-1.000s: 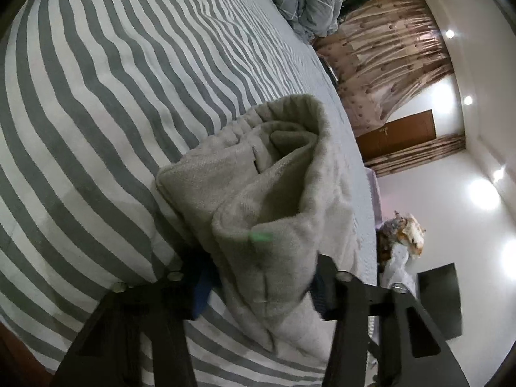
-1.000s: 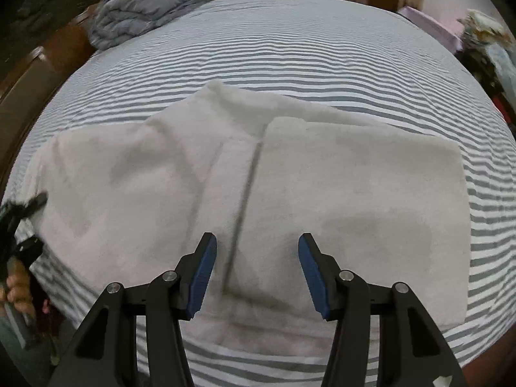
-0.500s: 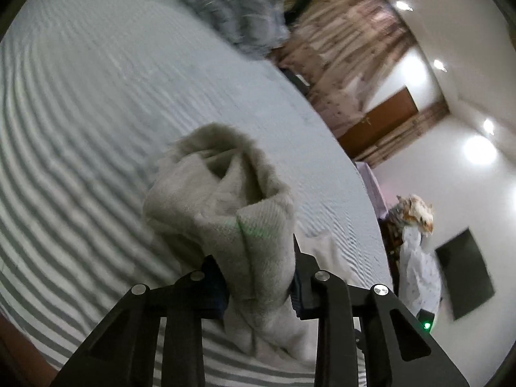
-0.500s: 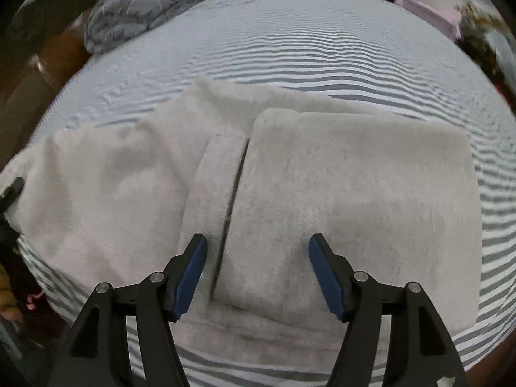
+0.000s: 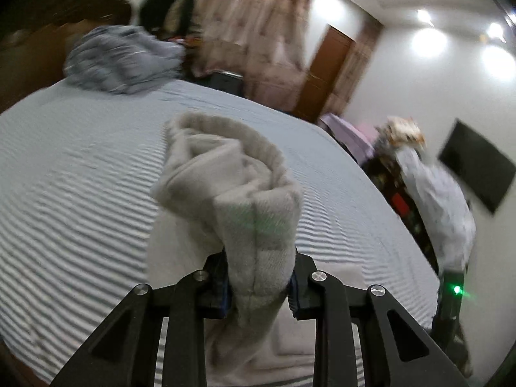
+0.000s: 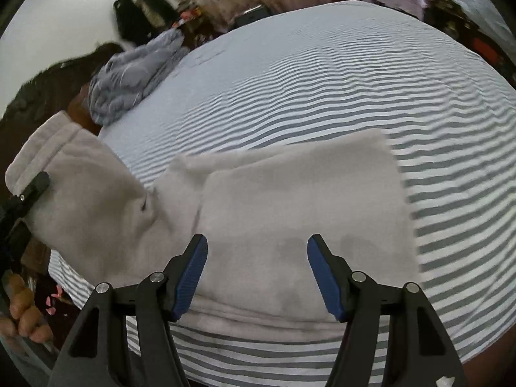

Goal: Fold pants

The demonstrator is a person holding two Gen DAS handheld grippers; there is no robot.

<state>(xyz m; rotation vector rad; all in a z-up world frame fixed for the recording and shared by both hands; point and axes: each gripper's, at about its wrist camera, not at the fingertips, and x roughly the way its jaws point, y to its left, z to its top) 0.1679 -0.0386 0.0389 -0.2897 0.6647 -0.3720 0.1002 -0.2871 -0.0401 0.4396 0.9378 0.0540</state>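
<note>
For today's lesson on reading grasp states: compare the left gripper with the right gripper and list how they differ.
The left gripper is shut on a bunched end of the grey pants; the right gripper is open and holds nothing. The left gripper has its end lifted off the striped bed sheet; the right gripper is above the part lying flat. Both have black arms with blue pads.

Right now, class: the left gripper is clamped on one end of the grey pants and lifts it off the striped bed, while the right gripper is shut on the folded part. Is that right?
One detail is wrong. The right gripper is open, not shut: the right wrist view shows its jaws spread apart above the folded part of the pants, holding nothing. The left gripper is indeed clamped on the raised end above the striped bed.
</note>
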